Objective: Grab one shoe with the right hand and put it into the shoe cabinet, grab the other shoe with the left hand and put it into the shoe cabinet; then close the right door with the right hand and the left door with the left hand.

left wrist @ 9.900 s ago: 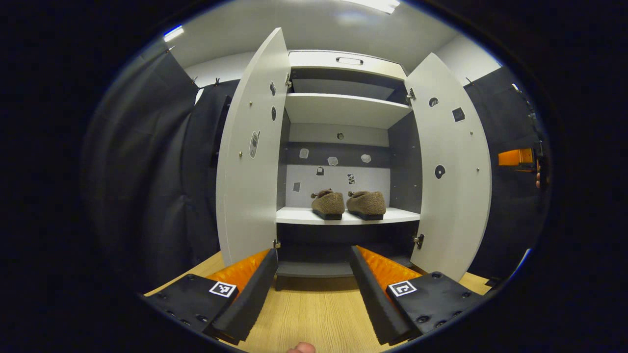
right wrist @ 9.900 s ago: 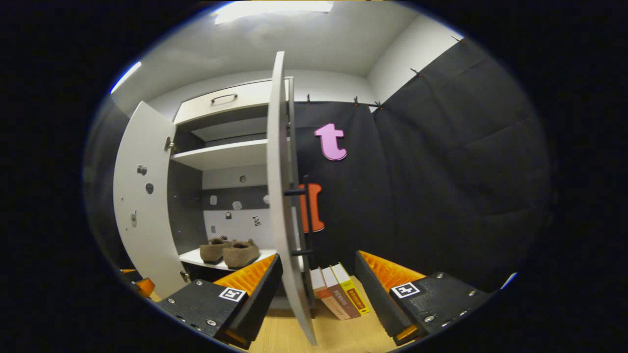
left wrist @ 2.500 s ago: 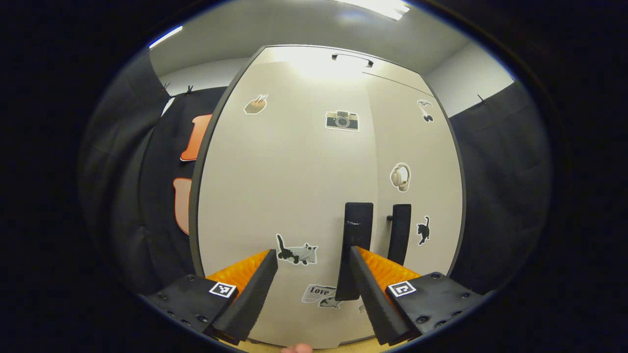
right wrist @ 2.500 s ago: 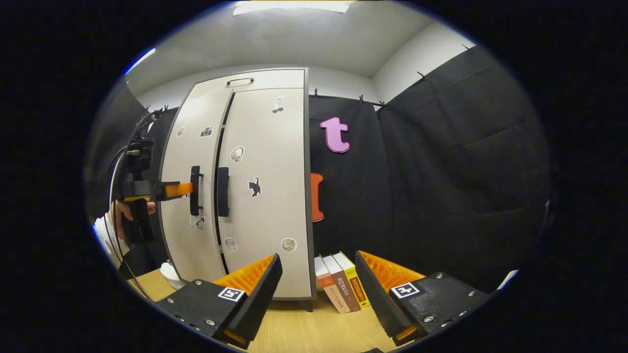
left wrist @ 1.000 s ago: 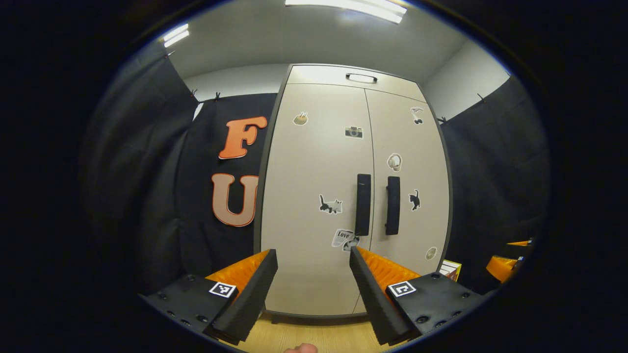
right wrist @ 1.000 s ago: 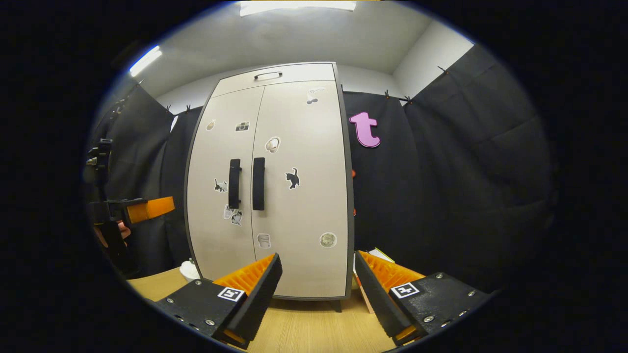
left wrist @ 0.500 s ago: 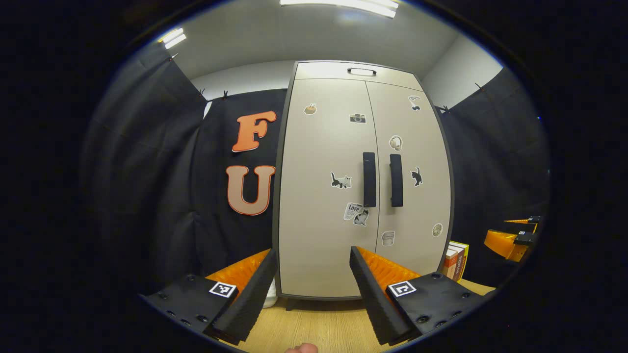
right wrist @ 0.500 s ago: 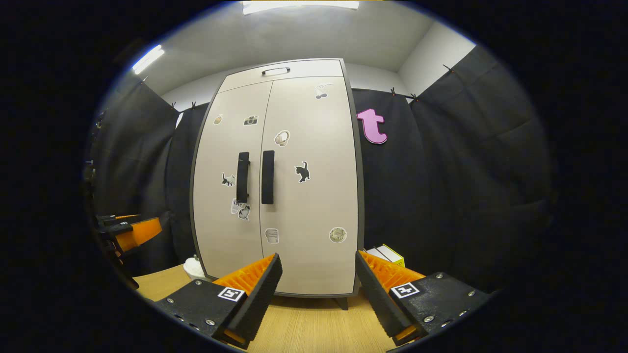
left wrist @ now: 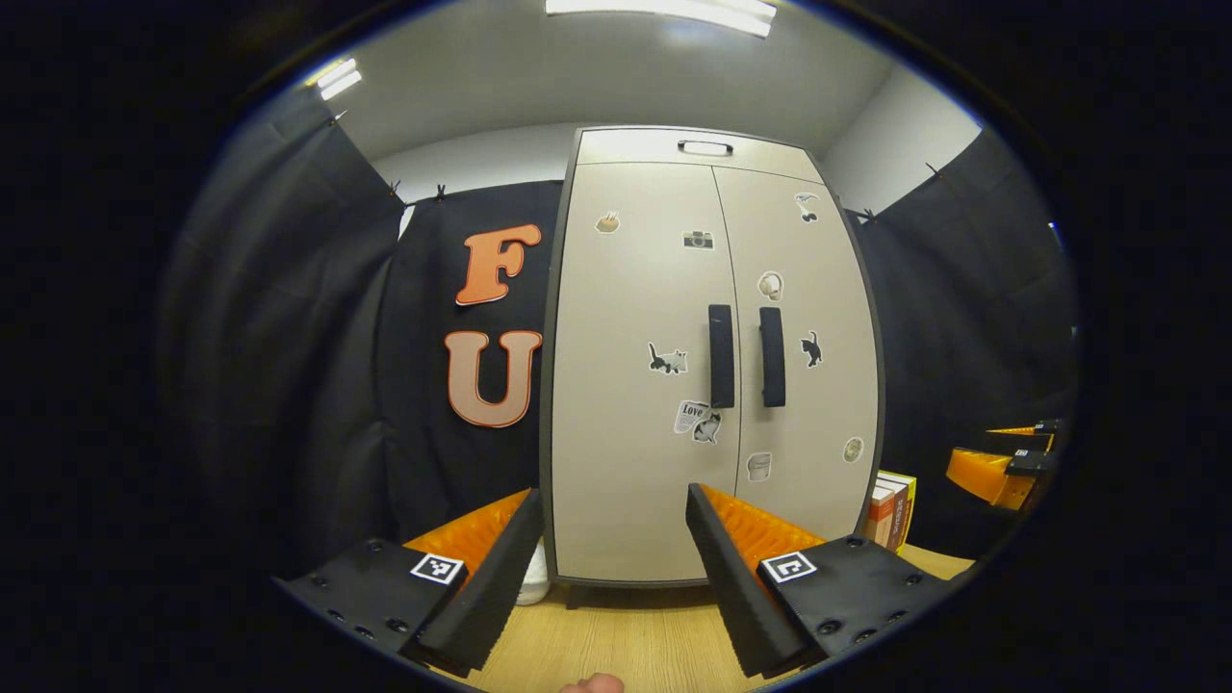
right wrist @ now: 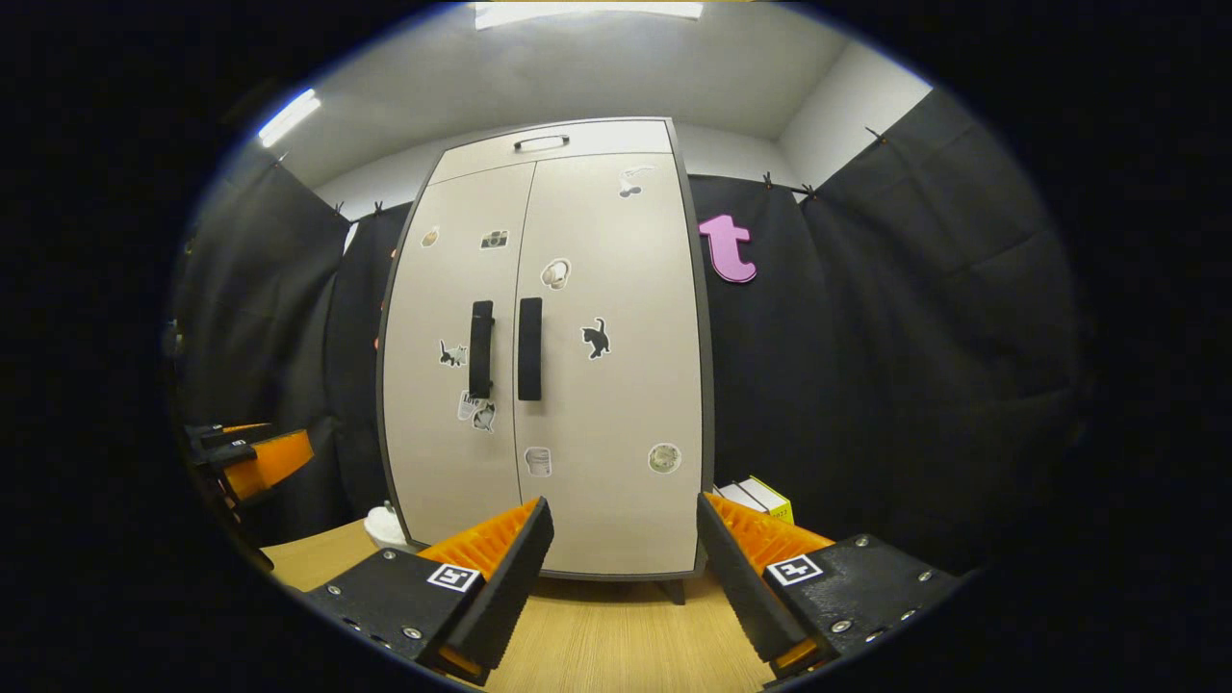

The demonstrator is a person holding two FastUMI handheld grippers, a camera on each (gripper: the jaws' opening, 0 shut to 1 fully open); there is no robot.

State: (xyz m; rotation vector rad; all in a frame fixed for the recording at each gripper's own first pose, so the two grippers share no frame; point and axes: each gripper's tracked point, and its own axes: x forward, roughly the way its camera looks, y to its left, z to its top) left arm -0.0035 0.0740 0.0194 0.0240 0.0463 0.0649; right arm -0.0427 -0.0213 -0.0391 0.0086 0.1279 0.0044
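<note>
The pale shoe cabinet (left wrist: 635, 385) (right wrist: 597, 385) stands ahead with both doors shut, so the shoes are hidden inside. Two black vertical handles (left wrist: 720, 356) (right wrist: 529, 348) sit side by side at the door seam. My left gripper (left wrist: 614, 539) is open and holds nothing, a short way back from the left door. My right gripper (right wrist: 623, 544) is open and bare too, back from the right door. In the left gripper view the right gripper (left wrist: 1001, 467) shows at the far right. In the right gripper view the left gripper (right wrist: 250, 452) shows at the far left.
Several books (left wrist: 890, 510) (right wrist: 760, 498) lean beside the cabinet's right side. A small white object (left wrist: 534, 582) (right wrist: 385, 526) sits on the wooden table (left wrist: 626, 645) (right wrist: 616, 645) by the cabinet's left foot. Black cloth walls close in on both sides.
Both cabinet doors have been closed since the earliest frames. Both grippers then drew back from the doors; in the last half second the views barely shifted.
</note>
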